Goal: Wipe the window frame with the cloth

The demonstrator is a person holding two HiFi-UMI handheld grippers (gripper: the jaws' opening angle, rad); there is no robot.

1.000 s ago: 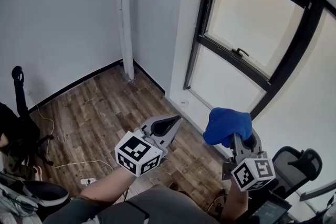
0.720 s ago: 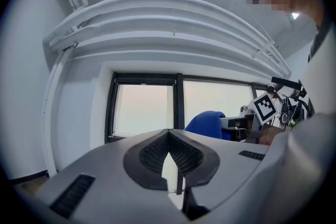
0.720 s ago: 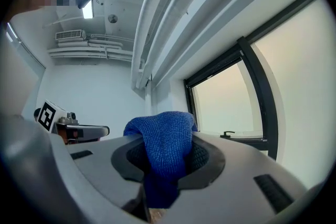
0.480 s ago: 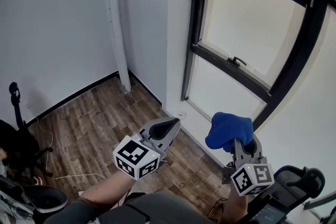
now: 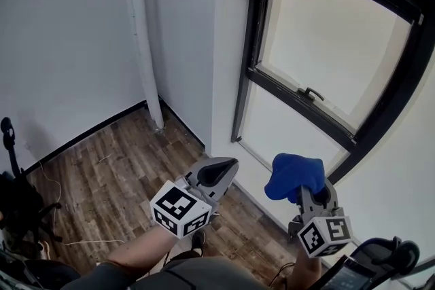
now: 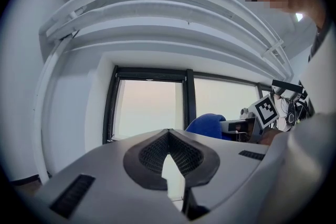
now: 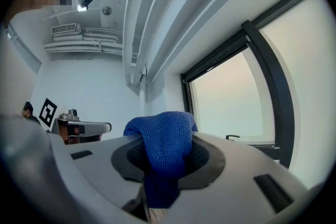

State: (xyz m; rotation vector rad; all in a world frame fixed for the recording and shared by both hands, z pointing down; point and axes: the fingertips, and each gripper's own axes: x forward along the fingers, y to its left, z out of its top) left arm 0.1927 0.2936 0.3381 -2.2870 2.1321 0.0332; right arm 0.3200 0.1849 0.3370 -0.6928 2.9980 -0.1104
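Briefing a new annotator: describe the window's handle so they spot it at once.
Find the black-framed window in the white wall. A thick black crossbar splits its upper and lower panes; the small black lever handle sits on that bar's upper edge, about midway. It is the only part jutting from the smooth frame.

Head view steeply downward; gripper views upward, perhaps close; window frame [image 5: 253, 44] common to all.
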